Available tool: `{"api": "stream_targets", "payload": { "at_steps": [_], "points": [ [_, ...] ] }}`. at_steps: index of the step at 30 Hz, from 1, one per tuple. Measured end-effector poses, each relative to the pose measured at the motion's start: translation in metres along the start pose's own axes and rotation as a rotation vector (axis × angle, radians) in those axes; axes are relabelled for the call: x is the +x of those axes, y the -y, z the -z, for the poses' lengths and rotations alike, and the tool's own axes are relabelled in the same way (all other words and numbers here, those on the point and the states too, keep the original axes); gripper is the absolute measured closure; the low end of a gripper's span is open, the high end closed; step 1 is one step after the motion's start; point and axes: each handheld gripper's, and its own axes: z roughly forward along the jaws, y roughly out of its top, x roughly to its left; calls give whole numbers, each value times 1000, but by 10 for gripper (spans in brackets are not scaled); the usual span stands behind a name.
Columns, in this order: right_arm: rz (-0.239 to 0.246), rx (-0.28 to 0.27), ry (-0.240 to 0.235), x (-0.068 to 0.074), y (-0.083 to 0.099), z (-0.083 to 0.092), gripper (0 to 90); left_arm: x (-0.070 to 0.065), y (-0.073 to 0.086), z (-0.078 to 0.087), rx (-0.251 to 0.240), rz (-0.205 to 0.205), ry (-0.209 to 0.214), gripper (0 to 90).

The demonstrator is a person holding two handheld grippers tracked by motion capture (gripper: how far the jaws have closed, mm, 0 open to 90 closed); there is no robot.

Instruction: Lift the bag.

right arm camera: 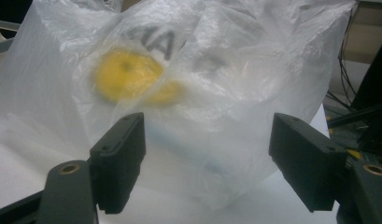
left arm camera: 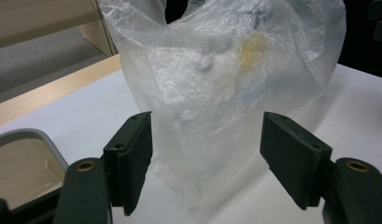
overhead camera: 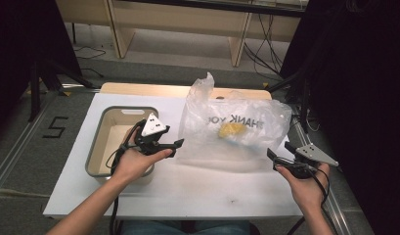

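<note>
A clear plastic bag printed with dark letters stands puffed up on the white table, and a yellow object shows through it. My left gripper is open at the bag's left edge; in the left gripper view the bag sits between and beyond the jaws of the left gripper, pads apart from it. My right gripper is open at the bag's right lower corner. The right gripper view has the bag and the yellow object just ahead of the right gripper.
A shallow grey-rimmed tray with a beige inside lies at the table's left, under my left hand. A wooden strip runs along the table's far edge. Dark stands and cables border both sides of the table.
</note>
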Motion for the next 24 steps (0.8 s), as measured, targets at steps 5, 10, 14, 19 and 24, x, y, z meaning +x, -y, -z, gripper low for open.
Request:
{"api": "stream_targets", "payload": {
  "at_steps": [5,10,14,19,24],
  "points": [
    [-4,10,-16,1,4,2,281,0,7,4,4,-1,13,331],
    [-4,14,-34,3,8,4,281,-2,11,5,12,-8,22,327],
    [-3,21,-52,3,12,7,281,-4,15,8,20,-15,30,322],
    [5,43,-75,2,20,9,281,-5,22,13,30,-17,33,312],
    [8,61,-97,4,26,11,281,-4,26,20,33,-21,27,305]
  ]
}}
